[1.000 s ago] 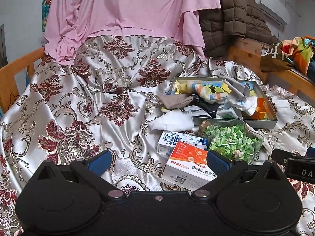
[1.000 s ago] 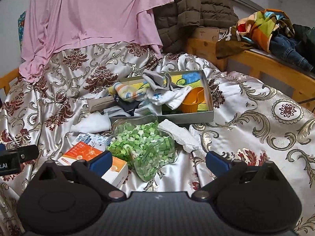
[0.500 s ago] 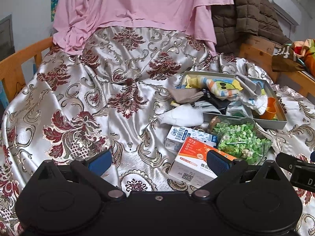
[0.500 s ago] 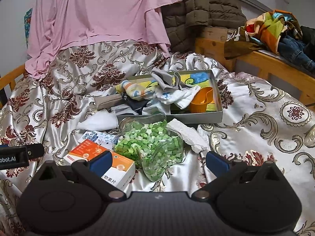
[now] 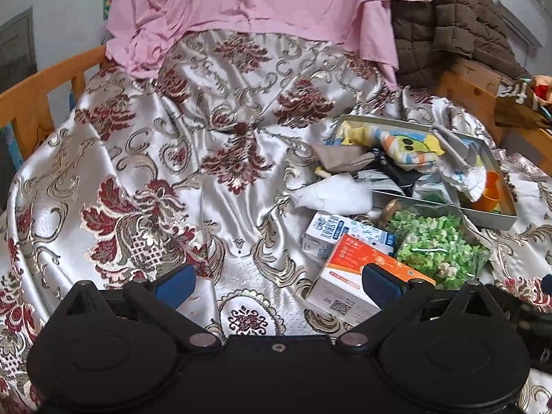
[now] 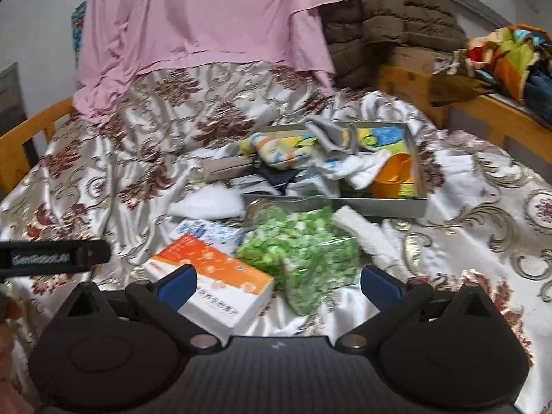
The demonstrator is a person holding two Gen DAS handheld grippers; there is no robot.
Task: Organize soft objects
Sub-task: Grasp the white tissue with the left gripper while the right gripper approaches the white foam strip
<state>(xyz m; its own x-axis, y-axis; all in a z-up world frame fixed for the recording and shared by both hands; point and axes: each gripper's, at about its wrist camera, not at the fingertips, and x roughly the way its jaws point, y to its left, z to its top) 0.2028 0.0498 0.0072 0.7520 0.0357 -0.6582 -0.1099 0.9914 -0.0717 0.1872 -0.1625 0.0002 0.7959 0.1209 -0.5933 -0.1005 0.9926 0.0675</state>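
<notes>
Both grippers have drifted forward and a touch leftward over the last second, so the clutter now sits further right in the left view and lower in the right one. Nearest, the left gripper point(image 5: 277, 281) hangs with jaws wide and empty above the shiny floral satin cover point(image 5: 145, 158) on the bed; the right gripper point(image 6: 278, 281) is likewise spread wide, holding nothing, just above the orange-and-white cardboard box point(image 6: 220, 286). Beside that lie a blue-and-white carton point(image 5: 339, 233) and a clear crinkly bag of green pieces point(image 6: 303, 252), with a white textured cloth strip point(image 6: 362, 234) touching the bag's far side. Beyond, a crumpled white cloth point(image 5: 334, 193) rests just outside the shallow grey metal tray point(image 6: 396, 205). Inside that tray are piled a striped yellow-and-orange soft piece point(image 5: 410, 148), grey and white socks point(image 6: 355, 165), dark fabric and an orange plastic cup point(image 6: 395, 176); a taupe cloth spills over its left rim. My worry: reaching for the soft things could snag the slippery bag or nudge the boxes, and the slick satin may bunch between the jaws instead of the cloth
</notes>
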